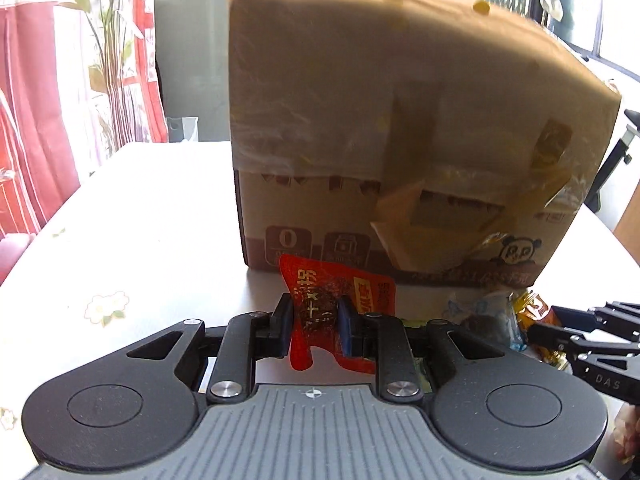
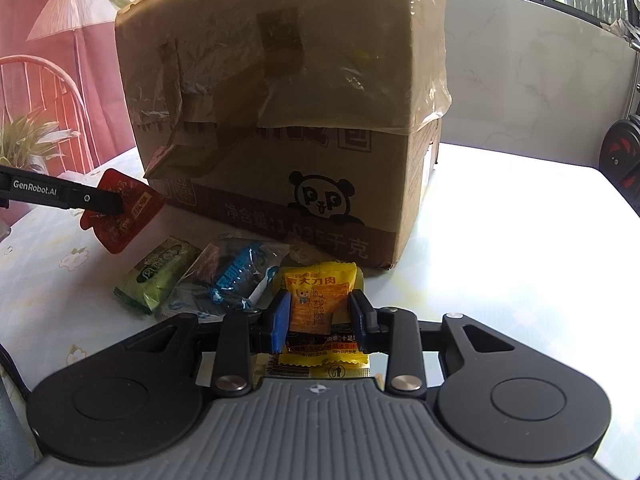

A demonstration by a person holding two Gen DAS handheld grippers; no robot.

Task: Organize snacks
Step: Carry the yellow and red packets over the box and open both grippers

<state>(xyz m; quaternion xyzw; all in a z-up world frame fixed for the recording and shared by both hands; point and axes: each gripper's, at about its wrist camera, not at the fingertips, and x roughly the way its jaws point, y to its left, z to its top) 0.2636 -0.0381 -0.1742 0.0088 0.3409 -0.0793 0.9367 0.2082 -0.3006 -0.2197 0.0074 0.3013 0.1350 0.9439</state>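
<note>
My left gripper (image 1: 314, 316) is shut on a red snack packet (image 1: 340, 284) and holds it above the table in front of a tall cardboard box (image 1: 380, 120). In the right wrist view the red packet (image 2: 124, 212) hangs in the left gripper (image 2: 116, 204) to the left of the box (image 2: 280, 100). My right gripper (image 2: 320, 316) has its blue pads on both sides of a yellow snack packet (image 2: 320, 300) lying near the box's front corner. A green packet (image 2: 156, 276) and a blue-and-clear packet (image 2: 236, 276) lie on the table between the two grippers.
The table (image 2: 500, 260) has a pale floral cloth. A red chair (image 2: 44, 92) and a plant (image 2: 28, 144) stand beyond its left edge. The right gripper shows at the right edge of the left wrist view (image 1: 532, 332), over loose packets (image 1: 492, 312).
</note>
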